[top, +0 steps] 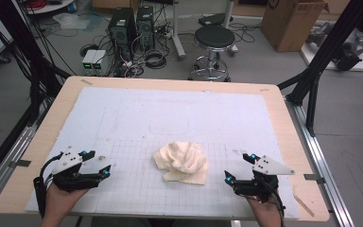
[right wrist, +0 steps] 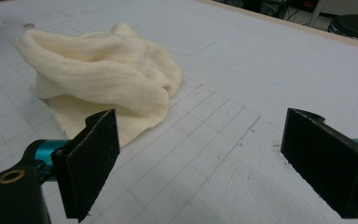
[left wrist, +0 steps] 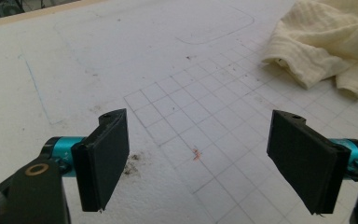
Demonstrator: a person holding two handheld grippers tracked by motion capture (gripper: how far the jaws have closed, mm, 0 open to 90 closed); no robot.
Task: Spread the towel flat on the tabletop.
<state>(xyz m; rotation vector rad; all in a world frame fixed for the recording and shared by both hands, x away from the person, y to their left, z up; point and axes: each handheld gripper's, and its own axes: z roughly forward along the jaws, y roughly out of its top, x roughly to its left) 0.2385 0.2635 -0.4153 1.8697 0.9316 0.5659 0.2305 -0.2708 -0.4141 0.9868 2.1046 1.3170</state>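
- Crumpled cream cloth (top: pixel 181 162) lying near the middle of the white gridded mat (top: pixel 123 118), between both grippers, touched by neither.
- Left gripper (top: pixel 102 164) low over the mat, jaws wide apart, nothing between them; cloth well apart to its right.
- Right gripper (top: pixel 239 166) also spread wide and empty, cloth near.
- Bare mat between each gripper and the cloth.
- Beyond the table (top: pixel 283 118): stool (top: pixel 214 38), computer towers (top: pixel 132 26), cardboard box (top: pixel 290 21), cables on the floor.

No readable text, labels, brands, numbers or signs anywhere.
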